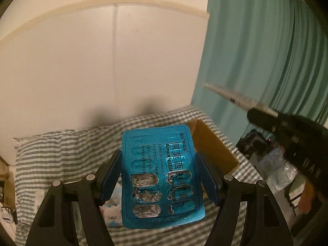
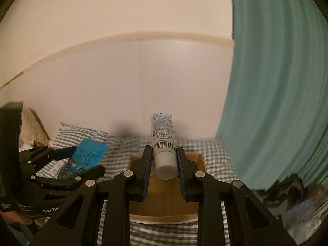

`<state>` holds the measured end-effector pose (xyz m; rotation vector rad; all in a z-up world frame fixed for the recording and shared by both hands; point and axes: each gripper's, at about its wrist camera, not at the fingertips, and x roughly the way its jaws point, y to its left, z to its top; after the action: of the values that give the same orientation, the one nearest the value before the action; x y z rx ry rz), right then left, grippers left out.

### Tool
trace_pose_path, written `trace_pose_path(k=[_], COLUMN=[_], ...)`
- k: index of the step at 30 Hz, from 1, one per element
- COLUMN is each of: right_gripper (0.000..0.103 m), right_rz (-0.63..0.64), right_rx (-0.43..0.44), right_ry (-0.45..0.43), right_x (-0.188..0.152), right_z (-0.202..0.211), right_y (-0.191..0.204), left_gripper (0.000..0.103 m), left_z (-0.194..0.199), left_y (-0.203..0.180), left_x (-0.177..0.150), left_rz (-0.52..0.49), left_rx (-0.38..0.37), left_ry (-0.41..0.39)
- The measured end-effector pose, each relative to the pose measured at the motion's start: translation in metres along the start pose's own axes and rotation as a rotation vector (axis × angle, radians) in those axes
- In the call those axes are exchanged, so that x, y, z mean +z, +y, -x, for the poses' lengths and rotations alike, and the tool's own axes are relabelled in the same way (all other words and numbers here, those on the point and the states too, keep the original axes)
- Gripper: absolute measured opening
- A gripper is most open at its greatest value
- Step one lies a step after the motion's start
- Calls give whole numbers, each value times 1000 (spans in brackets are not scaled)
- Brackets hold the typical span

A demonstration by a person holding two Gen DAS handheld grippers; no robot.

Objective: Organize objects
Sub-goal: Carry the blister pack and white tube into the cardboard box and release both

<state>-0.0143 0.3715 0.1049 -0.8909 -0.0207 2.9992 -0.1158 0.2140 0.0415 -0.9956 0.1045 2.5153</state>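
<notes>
L gripper [image 1: 158, 176] is clamped on a blue pill sheet [image 1: 162, 176], one finger on each long edge, roughly mid-length. The sheet stands between the jaws w/ its foil back toward the left wrist cam: printed text runs along its length, several pockets at the near end are torn open (crumpled silver foil shows), and the far end sticks out past the fingertips toward 12 o'clock. It's held in the air above a grey-and-white striped bedsheet [image 1: 61, 153]. A cardboard box [image 1: 213, 147] sits on the bedsheet behind the pill sheet, at about 2 o'clock from it.

R gripper [image 2: 165, 160] is closed on a white tube [image 2: 163, 141], gripping near the cap end. The flat round cap faces the right wrist cam, and the body w/ barcode and fine print points away toward 12 o'clock, well beyond the fingertips. The tube hangs above the open box [image 2: 202, 160], which lies directly below the jaws; what's visible of the box's inside is bare cardboard.

From the right wrist cam the L gripper [image 2: 82, 160] shows at 9 o'clock w/ the pill sheet [image 2: 86, 155] tilted in its grip, off to the side of the box. From the left wrist cam the R gripper [image 1: 256, 112] comes in at 3 o'clock, tube [image 1: 235, 98] aimed toward 10 o'clock.

A teal curtain [image 1: 256, 51] hangs at 2 o'clock; a plain pale wall [image 1: 82, 61] fills the rest.
</notes>
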Motion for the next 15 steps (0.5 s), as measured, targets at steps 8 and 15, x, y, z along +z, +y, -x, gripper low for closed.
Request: trace_pose_path(k=[8,15], right_gripper=[22,23], right_rz=[-62,-113], right_rx=[-12,-5], right_ry=[150,222], right_x=[-38,-64], right_z=[-79,-120], right_y=[-37,-56], left_gripper=[73,73], left_z=[-88,-134], left_y=[-27,-37], left_x=[-8,-20], left_rz=[-46,-53], left_rx=[21,14], left_ry=[105,157])
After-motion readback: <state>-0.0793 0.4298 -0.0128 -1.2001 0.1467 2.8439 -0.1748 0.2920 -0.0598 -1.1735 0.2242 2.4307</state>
